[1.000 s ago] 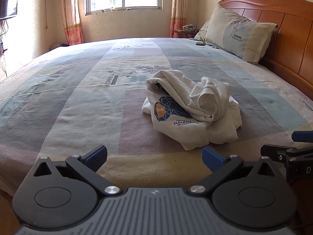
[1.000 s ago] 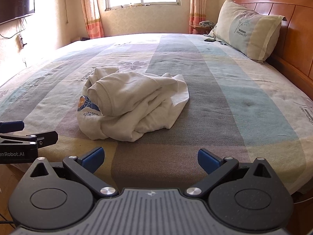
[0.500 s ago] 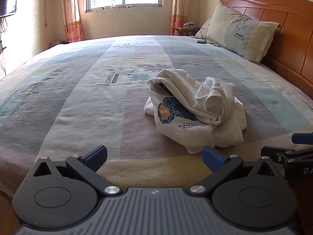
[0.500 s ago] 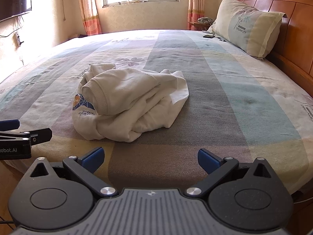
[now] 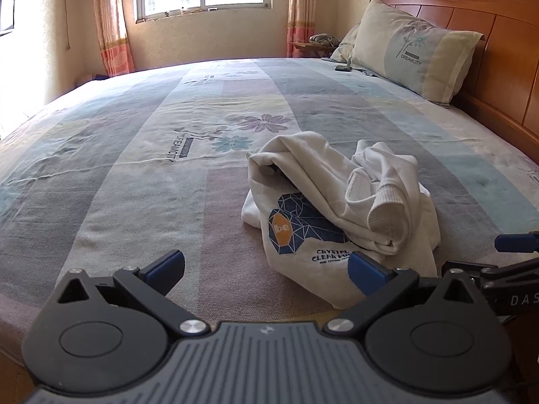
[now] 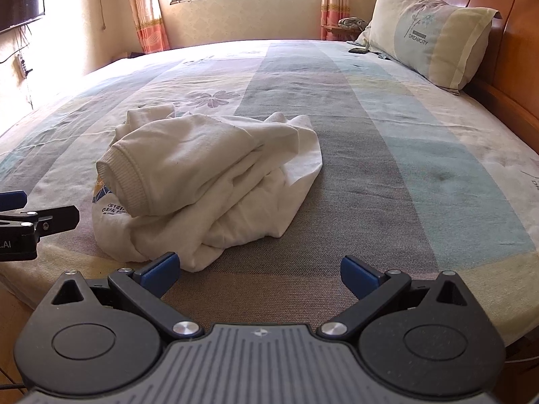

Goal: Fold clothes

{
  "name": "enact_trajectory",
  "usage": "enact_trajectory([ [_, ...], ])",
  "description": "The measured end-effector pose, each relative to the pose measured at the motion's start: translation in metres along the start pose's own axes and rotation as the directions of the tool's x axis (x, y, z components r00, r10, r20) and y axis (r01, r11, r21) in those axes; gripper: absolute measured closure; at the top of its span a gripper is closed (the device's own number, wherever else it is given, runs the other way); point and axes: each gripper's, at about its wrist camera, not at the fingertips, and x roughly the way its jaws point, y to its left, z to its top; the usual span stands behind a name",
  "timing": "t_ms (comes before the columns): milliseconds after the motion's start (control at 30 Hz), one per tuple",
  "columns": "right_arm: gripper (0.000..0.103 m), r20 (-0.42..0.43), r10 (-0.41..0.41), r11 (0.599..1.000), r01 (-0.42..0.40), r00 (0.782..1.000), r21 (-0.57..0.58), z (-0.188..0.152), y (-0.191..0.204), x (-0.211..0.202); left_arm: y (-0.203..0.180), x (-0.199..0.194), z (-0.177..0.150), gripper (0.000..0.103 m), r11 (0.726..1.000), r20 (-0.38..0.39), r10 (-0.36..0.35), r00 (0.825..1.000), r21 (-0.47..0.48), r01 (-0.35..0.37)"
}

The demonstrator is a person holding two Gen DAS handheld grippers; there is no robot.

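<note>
A crumpled white sweatshirt with a blue and orange print lies in a heap on the bed, near its front edge. In the right wrist view the same sweatshirt shows a ribbed cuff on its left side. My left gripper is open just short of the heap, its right pad close to the printed hem. My right gripper is open too, and its left pad sits right by the heap's near fold. Nothing is between either pair of fingers.
A large pillow leans on the wooden headboard at the right. A small dark device lies near the pillow. Window and curtains stand behind the bed; a wall screen hangs at the left. Each gripper shows at the edge of the other's view.
Both grippers have moved forward toward the sweatshirt, which now looks larger and closer in both views. The garment itself has not shifted, and both stay open.
</note>
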Motion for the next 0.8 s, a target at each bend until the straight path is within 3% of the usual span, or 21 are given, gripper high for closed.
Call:
enact_trajectory([
  [467, 0.0, -0.108, 0.062, 0.993, -0.072, 0.992, -0.092, 0.059, 0.015, 0.065, 0.002, 0.081, 0.044, 0.0, 0.999, -0.155, -0.015, 0.988, 0.031, 0.02],
  [667, 0.0, -0.155, 0.085, 0.985, -0.106, 0.984, -0.134, 0.062, 0.017, 0.089, 0.004, 0.101, 0.045, 0.0, 0.997, -0.196, -0.059, 0.979, 0.041, 0.068],
  [800, 0.0, -0.152, 0.125, 0.978, -0.147, 0.98, -0.146, 0.056, 0.012, 0.093, 0.011, 0.103, 0.04, 0.0, 0.991, -0.178, -0.112, 0.978, 0.051, 0.123],
])
